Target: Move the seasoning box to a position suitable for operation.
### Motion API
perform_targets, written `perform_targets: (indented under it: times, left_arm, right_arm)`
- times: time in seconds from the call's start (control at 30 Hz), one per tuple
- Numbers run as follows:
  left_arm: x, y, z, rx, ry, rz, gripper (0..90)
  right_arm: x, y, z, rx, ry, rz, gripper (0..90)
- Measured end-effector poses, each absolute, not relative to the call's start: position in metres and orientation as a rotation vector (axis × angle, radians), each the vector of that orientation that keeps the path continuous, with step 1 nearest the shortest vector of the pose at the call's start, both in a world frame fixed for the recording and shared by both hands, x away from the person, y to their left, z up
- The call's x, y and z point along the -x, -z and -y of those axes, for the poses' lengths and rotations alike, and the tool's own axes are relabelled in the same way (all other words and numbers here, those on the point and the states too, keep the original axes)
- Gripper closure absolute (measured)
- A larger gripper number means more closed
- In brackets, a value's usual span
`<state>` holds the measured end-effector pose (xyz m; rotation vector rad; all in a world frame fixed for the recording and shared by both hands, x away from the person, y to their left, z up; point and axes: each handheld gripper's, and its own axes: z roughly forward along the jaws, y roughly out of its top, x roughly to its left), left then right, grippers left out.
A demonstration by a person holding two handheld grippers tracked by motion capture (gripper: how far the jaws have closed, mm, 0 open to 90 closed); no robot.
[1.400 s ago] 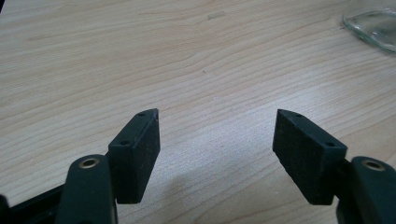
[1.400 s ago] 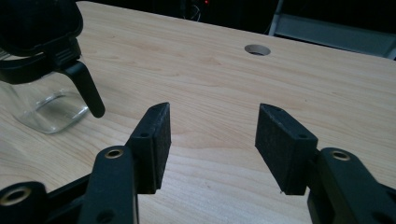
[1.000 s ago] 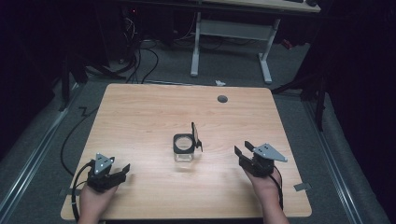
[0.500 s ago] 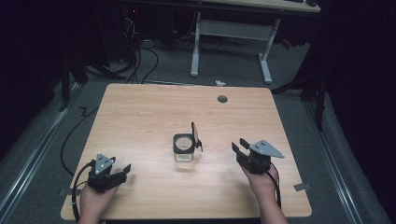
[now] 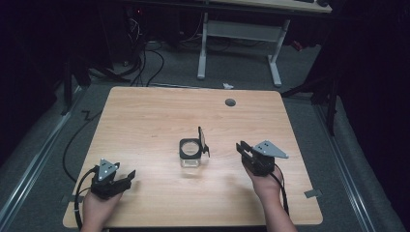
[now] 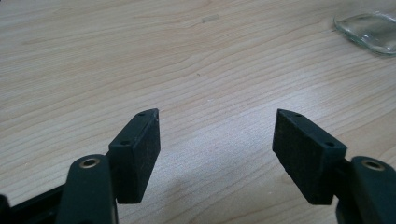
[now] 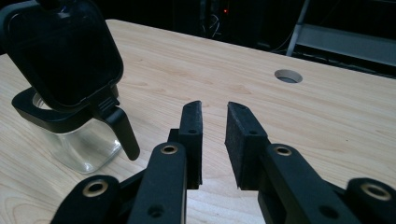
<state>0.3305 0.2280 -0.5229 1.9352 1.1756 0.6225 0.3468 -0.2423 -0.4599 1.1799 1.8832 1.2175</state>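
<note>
Beside the jar (image 5: 191, 153), right tongs (image 5: 244, 149) nearly closed on nothing, left tongs (image 5: 129, 175) open: risk of knocking its raised lid (image 5: 203, 140).

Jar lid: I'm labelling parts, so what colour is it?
Black; the flipped-open lid on the clear glass jar shows best in the right gripper view.

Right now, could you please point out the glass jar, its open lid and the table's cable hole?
glass jar (image 5: 191, 161), high view, clear front wall.
open lid (image 7: 65, 56), right gripper view, lid's inner face.
cable hole (image 5: 230, 102), high view, hole's centre.
</note>
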Motion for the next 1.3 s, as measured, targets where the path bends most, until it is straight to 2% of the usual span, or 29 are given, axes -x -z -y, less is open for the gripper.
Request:
perform_targets:
  times: [0.7,1.3]
  left_arm:
    - [-0.33,0.522,-0.23,-1.925,-0.625,-1.174,32.8]
    - [-0.331,0.522,-0.232,-1.921,-0.621,-1.176,32.8]
  right_arm:
    - [-0.364,0.449,0.212,-1.115,-1.238,-1.95,89.7]
    - [-0.375,0.437,0.181,-1.052,-1.271,-1.99,90.0]
